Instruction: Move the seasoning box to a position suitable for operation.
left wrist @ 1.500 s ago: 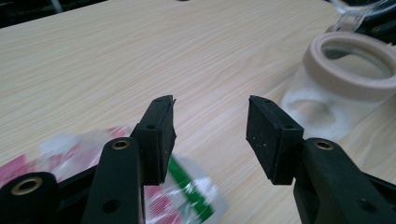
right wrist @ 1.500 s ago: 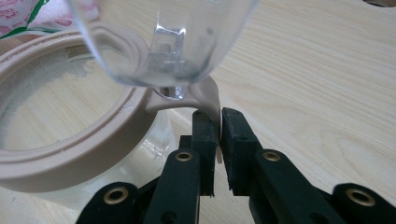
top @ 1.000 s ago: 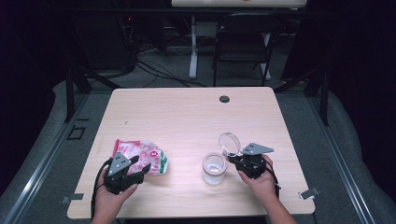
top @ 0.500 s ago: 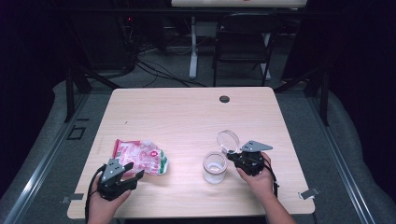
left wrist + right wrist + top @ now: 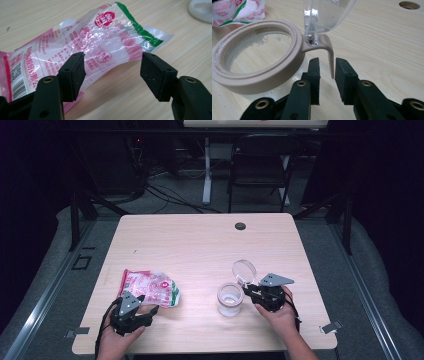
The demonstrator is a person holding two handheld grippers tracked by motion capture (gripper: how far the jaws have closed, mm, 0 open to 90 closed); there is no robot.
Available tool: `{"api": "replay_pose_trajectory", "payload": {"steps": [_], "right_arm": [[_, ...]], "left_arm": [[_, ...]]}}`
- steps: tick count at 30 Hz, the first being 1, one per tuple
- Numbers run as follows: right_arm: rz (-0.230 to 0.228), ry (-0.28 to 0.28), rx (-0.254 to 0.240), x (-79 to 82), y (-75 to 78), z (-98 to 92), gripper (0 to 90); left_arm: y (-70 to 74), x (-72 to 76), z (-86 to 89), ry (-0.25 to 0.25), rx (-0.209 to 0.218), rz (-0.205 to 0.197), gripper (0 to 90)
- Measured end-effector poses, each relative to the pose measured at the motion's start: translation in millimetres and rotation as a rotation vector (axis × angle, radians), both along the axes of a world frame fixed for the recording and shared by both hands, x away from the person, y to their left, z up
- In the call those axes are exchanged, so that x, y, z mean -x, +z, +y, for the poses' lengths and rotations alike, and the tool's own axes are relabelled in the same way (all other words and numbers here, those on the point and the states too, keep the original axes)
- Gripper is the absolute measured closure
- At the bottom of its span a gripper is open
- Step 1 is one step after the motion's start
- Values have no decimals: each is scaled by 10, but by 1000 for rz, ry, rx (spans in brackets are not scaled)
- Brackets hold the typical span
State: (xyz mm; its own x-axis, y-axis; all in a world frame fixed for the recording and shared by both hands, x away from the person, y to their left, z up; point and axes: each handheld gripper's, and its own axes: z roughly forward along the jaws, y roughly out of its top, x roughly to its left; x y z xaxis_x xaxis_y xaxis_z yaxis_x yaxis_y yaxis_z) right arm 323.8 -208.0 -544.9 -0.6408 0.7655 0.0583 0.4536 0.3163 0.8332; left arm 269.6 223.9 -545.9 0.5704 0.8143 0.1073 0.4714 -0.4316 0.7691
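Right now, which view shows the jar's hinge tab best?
The right gripper view: the beige hinge tab hangs close up between the right claw pads. The high view shows the jar small, its tab hidden. The left gripper view catches only a white blur at its corner.

On the surface [image 5: 200, 245], the left tool [image 5: 150, 310] sits at the near edge of a pink packet [image 5: 148, 286]; the right tool [image 5: 248, 292] is just beside a clear jar [image 5: 230, 300], whose lid [image 5: 244, 270] stands open.

Bare table [image 5: 200, 245] lies open between the bag [image 5: 150, 287] and the jar [image 5: 230, 299], whose raised lid [image 5: 244, 270] blocks overhead.
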Motion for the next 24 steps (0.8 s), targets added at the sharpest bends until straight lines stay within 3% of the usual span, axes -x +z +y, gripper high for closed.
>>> {"api": "replay_pose_trajectory", "payload": {"steps": [7,24], "right_arm": [[-6,-5,-29,27,37,-82,709],[-12,-16,-49,52,47,-119,690]], "left_arm": [[-63,-6,-44,2,-75,3,363],[-144,-78,-115,11,-176,-25,365]]}}
